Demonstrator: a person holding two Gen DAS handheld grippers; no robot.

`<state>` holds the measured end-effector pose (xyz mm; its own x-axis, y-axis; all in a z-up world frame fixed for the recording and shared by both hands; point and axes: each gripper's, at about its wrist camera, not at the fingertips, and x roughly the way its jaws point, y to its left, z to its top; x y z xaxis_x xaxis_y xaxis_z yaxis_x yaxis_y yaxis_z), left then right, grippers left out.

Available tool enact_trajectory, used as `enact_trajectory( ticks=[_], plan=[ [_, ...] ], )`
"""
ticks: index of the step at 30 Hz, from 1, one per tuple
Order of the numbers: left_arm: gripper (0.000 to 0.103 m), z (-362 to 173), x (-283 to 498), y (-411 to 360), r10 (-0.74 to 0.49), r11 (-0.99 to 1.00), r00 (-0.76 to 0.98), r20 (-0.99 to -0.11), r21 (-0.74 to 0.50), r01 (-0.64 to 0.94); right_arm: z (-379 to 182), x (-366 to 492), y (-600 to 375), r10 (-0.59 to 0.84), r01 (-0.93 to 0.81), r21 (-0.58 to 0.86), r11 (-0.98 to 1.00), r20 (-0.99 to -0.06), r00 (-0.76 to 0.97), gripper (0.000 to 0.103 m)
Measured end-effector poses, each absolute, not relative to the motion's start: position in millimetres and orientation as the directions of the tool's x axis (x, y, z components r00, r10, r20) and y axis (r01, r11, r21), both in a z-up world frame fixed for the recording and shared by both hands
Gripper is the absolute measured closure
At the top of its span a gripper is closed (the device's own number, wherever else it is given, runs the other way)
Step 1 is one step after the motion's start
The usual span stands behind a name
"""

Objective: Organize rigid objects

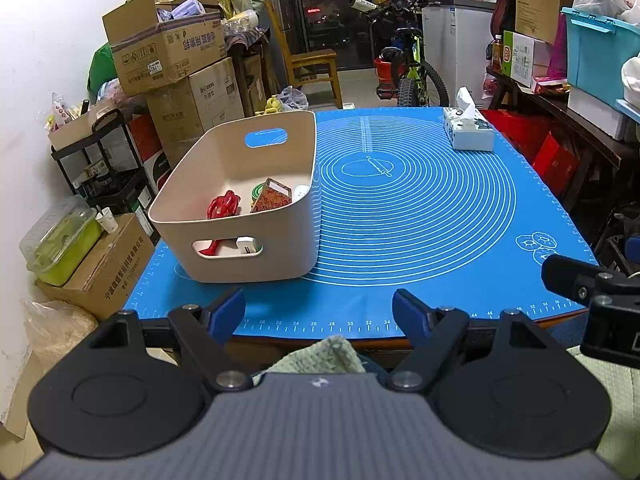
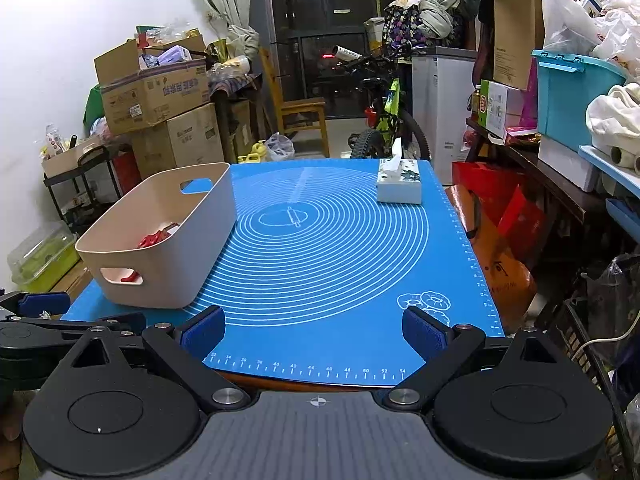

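Jaws wide: left gripper (image 1: 319, 314), right gripper (image 2: 315, 334), tilted down over mat (image 2: 332, 248).

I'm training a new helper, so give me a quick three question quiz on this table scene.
1. True or false: the left gripper holds something.
2. Which is outside the bin: A red toy, B tissue box, C patterned box?
3. What covers the table?

Key: 1 false, its jaws are open and empty, as are the right gripper's. 2 B. 3 A blue mat.
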<state>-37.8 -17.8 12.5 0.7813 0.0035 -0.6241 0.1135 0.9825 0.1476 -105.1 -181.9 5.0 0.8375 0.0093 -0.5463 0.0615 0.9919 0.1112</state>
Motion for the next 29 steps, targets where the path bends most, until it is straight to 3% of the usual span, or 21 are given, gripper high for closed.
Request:
enact_trajectory(
  ticks=[29],
  plan=[
    [0.022, 12.8, -37.2, -22.2, -0.003, 0.982, 0.782, -0.623, 0.145, 0.119, 3.2, -105.2, -183.2, 0.009, 0.065, 0.115, 0.991, -0.55, 0.835, 0.008]
  ],
)
